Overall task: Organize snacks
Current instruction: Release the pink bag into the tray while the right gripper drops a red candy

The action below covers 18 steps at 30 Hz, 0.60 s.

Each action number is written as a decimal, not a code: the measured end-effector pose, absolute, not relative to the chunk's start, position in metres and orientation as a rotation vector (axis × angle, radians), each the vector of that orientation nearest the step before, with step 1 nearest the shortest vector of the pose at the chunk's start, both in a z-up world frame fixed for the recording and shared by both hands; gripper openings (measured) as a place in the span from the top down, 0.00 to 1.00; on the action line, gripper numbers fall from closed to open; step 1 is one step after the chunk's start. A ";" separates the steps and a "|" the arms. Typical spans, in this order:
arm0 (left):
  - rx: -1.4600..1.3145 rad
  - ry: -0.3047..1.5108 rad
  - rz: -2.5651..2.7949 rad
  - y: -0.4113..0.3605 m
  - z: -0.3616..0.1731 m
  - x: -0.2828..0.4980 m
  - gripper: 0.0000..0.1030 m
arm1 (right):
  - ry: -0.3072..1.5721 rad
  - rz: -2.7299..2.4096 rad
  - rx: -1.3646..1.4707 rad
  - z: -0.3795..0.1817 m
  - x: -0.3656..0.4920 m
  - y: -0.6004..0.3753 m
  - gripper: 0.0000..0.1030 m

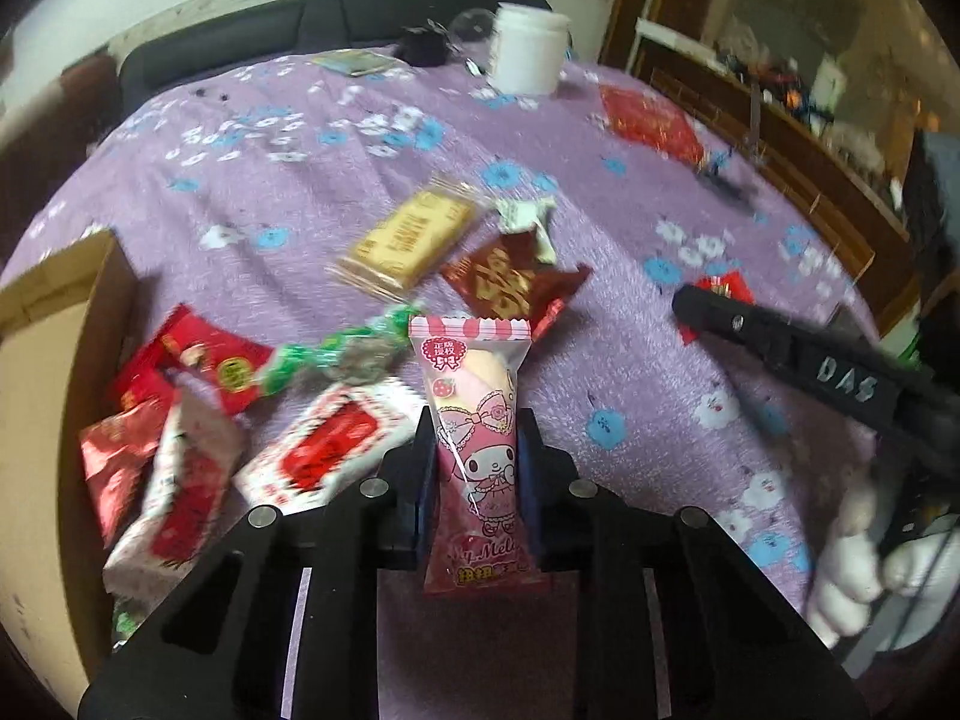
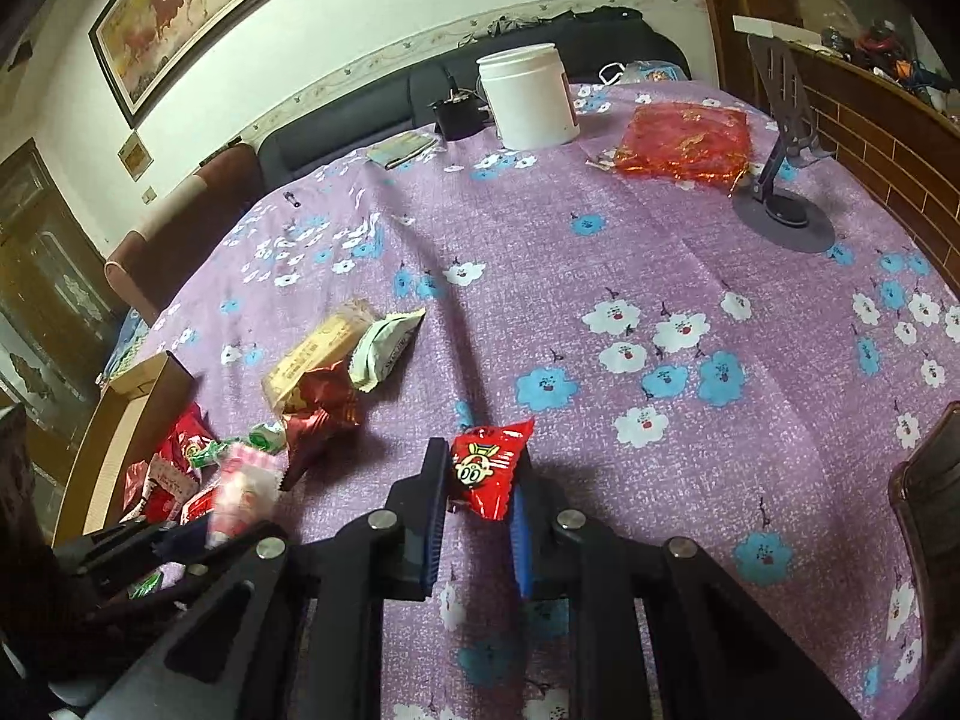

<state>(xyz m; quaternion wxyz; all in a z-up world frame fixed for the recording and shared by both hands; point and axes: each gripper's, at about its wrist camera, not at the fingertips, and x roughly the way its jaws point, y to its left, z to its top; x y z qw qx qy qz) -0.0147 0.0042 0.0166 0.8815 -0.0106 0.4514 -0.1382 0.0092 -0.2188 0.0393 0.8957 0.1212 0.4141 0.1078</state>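
The left hand-held gripper (image 1: pixel 477 438) is clamped on a pink cartoon candy packet (image 1: pixel 474 420), held upright above the purple flowered desk (image 1: pixel 660 372) beside the snack pile (image 1: pixel 198 420) spilling from a cardboard box (image 1: pixel 54 324). The right hand-held gripper (image 2: pixel 483 480) pinches a small red snack packet (image 2: pixel 489 465) just over the desk, with a white jar (image 2: pixel 528 96) far behind

1. A pink cartoon-print snack packet (image 1: pixel 474 444) stands upright, near centre, pinched at its middle.
2. A small red packet (image 2: pixel 489 468) with a cartoon face lies tilted, to its right.
3. A yellow biscuit pack (image 1: pixel 411 237), a dark red wrapper (image 1: pixel 510 285) and a pale green-white candy (image 1: pixel 531 216) cluster farther back.
4. Red and white packets (image 1: pixel 180 450) are heaped at near left in a cardboard box (image 1: pixel 54 312).
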 end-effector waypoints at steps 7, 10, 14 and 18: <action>-0.246 0.810 -0.251 0.091 0.066 -0.062 0.78 | 0.824 0.224 0.241 0.043 0.003 -0.217 0.80; -0.297 0.767 -0.145 0.144 0.076 -0.090 0.78 | 0.804 0.204 0.207 0.046 -0.001 -0.211 0.80; -0.320 0.774 -0.014 0.195 0.069 -0.116 0.78 | 0.774 0.233 0.196 0.062 -0.016 -0.193 0.80; -0.360 0.797 0.076 0.233 0.050 -0.129 0.78 | 0.778 0.422 0.166 0.084 -0.042 -0.135 0.80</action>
